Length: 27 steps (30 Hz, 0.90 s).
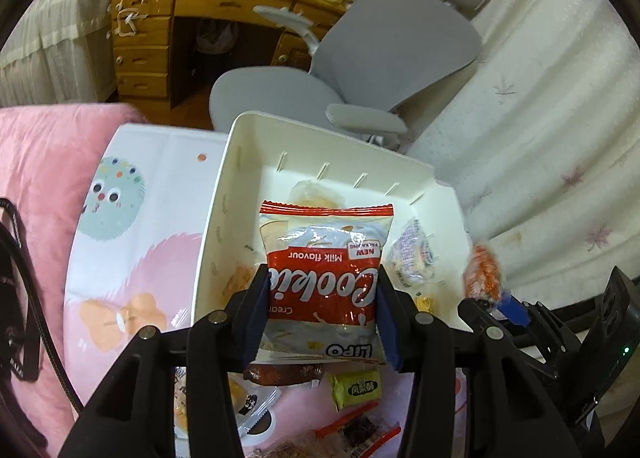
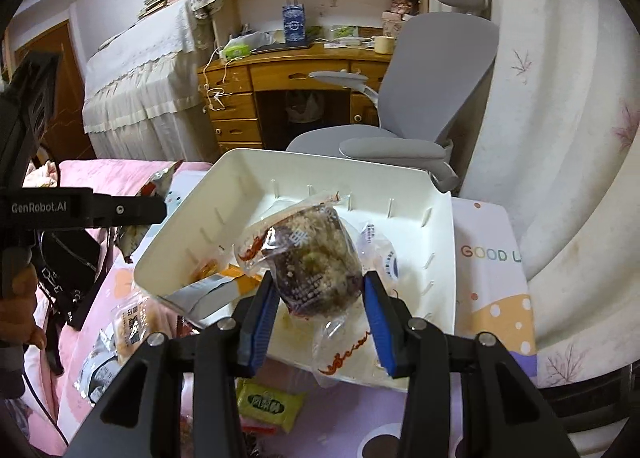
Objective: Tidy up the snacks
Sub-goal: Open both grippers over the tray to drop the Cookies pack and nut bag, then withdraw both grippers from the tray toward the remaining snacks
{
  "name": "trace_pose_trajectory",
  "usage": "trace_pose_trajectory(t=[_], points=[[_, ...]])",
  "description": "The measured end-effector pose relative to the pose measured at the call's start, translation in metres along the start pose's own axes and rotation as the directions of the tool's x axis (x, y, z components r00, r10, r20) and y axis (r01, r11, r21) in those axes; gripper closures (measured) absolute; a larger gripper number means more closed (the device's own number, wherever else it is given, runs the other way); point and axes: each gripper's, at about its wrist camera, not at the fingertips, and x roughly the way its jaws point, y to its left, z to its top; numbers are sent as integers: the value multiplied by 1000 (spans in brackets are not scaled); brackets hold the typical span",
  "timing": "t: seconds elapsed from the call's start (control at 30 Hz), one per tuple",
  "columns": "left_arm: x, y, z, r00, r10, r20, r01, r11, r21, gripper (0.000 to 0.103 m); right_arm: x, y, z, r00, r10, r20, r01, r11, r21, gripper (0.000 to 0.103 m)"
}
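Snacks lie scattered on a pink bedspread [image 1: 48,185] around a white bin [image 1: 224,185], which rests on a cartoon-printed mat [image 1: 132,225].

From the left wrist view, the left gripper [image 1: 322,298] has a red-and-white cookie packet [image 1: 324,278] between its blue-padded jaws, printed side up and reading upside down, above the near part of the bin. Both pads lie against the packet's sides, so the jaws appear clamped on it, though the packet's foil hides how firmly.

From the right wrist view, the right gripper [image 2: 320,306] carries a clear-wrapped dark rice ball [image 2: 316,258] with red printing on its wrapper. The left pad touches the wrapper; the right pad stands just beside it, and the loose wrapper trails between the jaws. It hangs above the bin's near edge.

Inside the bin lie a clear pouch with blue print [image 2: 380,254], an orange packet [image 2: 236,278] and a silver-grey packet [image 2: 204,294]. Outside it, on the bedspread, sit a yellow-green sachet [image 2: 272,406] and a wrapped pastry [image 2: 128,326]. A grey office chair [image 1: 384,53] stands beyond the bed, before a wooden desk [image 1: 148,41].
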Motion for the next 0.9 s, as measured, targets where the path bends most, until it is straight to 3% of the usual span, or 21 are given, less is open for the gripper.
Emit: trace_pose_trajectory(t=[0.03, 0.1, 0.17, 0.47, 0.9], points=[[3, 1, 0, 1000, 18, -15, -18, 1000, -13, 37, 4, -1, 0, 1000, -1, -18, 1, 1000, 2, 59], [6, 5, -1, 998, 48, -41, -49, 998, -31, 29, 8, -1, -1, 999, -24, -40, 24, 1000, 6, 53], [6, 8, -3, 997, 50, -52, -52, 998, -39, 29, 9, -2, -3, 999, -18, -50, 19, 1000, 18, 45], [-17, 16, -26, 994, 76, -72, -82, 994, -78, 28, -2, 3, -14, 997, 22, -69, -20, 999, 29, 44], [-67, 9, -84, 993, 103, -63, -110, 985, -133, 24, -54, 12, -31, 997, 71, -43, -72, 997, -3, 38]])
